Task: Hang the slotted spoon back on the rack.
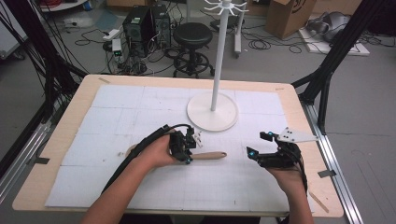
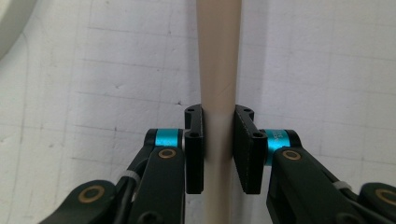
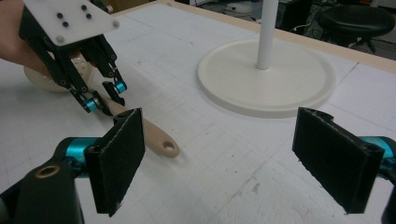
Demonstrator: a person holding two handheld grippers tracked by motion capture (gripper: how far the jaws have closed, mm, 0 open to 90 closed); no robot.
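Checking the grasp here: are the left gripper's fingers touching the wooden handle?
Touching. The left gripper view shows both fingers of the left gripper pressed against the sides of the wooden handle, no gap either side.

No readable text, label, brand or number anywhere. Cardboard box [image 1: 290, 14] at far right carries a dark printed mark, too blurred to read.

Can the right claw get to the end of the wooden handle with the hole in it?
Probably yes. The right claw is open, and the handle's holed end lies free on the white mat just ahead of it. The left claw grips the wooden handle farther along.
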